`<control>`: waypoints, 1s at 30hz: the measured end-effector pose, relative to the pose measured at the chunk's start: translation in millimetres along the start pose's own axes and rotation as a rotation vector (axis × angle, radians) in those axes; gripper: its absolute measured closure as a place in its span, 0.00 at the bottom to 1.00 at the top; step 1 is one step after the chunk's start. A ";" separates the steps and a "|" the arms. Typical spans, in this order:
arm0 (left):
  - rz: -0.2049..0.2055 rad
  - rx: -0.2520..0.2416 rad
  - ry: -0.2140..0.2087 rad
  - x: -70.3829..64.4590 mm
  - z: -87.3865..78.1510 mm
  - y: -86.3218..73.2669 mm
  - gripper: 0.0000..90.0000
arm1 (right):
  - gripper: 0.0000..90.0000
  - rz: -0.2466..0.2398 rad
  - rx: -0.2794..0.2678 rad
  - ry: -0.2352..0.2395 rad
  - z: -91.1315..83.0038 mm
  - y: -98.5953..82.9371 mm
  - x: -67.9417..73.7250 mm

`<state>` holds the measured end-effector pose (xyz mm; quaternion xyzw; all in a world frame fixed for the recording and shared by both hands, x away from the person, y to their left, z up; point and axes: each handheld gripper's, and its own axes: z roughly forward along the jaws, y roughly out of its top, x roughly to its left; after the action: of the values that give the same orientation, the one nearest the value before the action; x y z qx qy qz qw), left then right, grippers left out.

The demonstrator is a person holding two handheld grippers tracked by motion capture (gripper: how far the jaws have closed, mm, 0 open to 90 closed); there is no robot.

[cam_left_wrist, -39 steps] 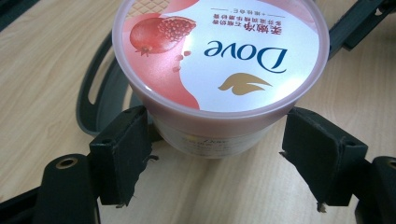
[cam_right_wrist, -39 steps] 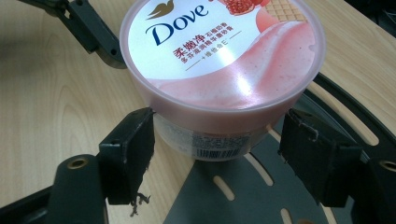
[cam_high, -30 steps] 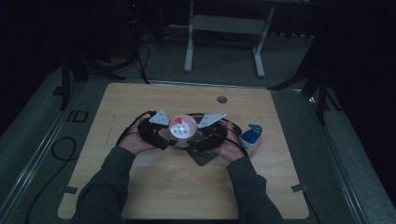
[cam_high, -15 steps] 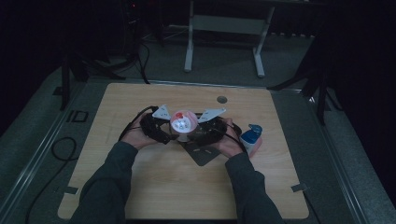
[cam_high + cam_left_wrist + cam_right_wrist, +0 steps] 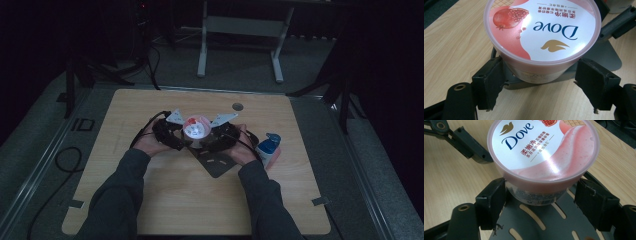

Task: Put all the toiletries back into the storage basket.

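A round Dove tub [image 5: 196,129] with a pink and white lid stands over one corner of a dark grey slotted plate [image 5: 220,165] near the table's middle. My left gripper [image 5: 175,137] comes at it from the left and my right gripper [image 5: 215,140] from the right. In the left gripper view the black jaws of the left gripper [image 5: 541,82] press on both sides of the tub [image 5: 541,30] just under the lid's rim. The right gripper view has the right gripper [image 5: 544,202] clasping the tub [image 5: 541,150] the same way above the plate [image 5: 529,225].
A small white bottle with a blue cap [image 5: 267,147] stands just right of my right hand. A round hole [image 5: 238,106] sits in the wooden table [image 5: 150,200] behind the tub. A metal frame stands on the floor beyond the table's far edge.
Both grippers and the tub between them have shifted a little toward the table's far side. The hands have drawn closer around the tub.
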<state>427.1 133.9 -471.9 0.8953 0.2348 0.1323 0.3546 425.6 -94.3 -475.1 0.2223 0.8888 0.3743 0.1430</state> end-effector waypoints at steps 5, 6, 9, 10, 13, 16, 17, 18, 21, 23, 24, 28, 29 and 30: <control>-0.007 -0.003 -0.001 5.4 4.2 3.6 0.26 | 0.27 0.019 -0.009 -0.011 1.6 0.2 -5.7; -0.018 -0.007 -0.001 5.7 5.9 3.2 0.26 | 0.28 0.015 -0.006 -0.018 1.8 0.8 -5.9; -0.021 0.006 0.004 7.8 10.6 1.6 0.26 | 0.28 -0.008 0.019 -0.043 5.0 3.0 -5.2; -0.022 0.012 0.006 8.5 12.1 1.1 0.26 | 0.28 -0.015 0.030 -0.050 6.5 3.5 -5.0; -0.038 0.017 0.008 10.2 15.3 -0.5 0.26 | 0.28 -0.013 0.044 -0.055 11.5 3.7 -5.9; -0.036 0.024 0.012 11.6 17.9 -1.0 0.26 | 0.28 0.002 0.041 -0.044 15.2 2.0 -8.6; -0.039 0.028 0.014 12.0 19.0 -1.3 0.26 | 0.28 0.002 0.043 -0.046 16.5 1.6 -9.0; -0.041 0.028 0.015 12.8 20.3 -1.8 0.26 | 0.28 0.007 0.045 -0.049 17.8 1.4 -9.2; -0.050 0.038 0.018 14.5 22.6 -3.3 0.26 | 0.28 0.020 0.048 -0.047 21.7 0.3 -9.8; -0.054 0.044 0.016 15.5 23.8 -4.0 0.26 | 0.29 0.029 0.049 -0.044 24.6 -0.7 -10.6; -0.055 0.045 0.016 15.8 24.3 -4.1 0.26 | 0.29 0.032 0.048 -0.038 25.5 -1.2 -11.6; -0.059 0.054 0.019 17.2 27.2 -5.3 0.26 | 0.29 0.048 0.050 -0.028 29.2 -2.9 -13.5; -0.059 0.058 0.020 17.4 27.8 -5.8 0.26 | 0.29 0.050 0.052 -0.029 30.3 -3.2 -13.5; -0.059 0.062 0.023 17.5 28.3 -6.1 0.26 | 0.29 0.053 0.056 -0.028 31.5 -3.4 -13.3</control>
<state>451.5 130.6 -495.1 0.8971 0.2690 0.1246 0.3276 449.3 -84.2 -497.8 0.2550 0.8906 0.3498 0.1392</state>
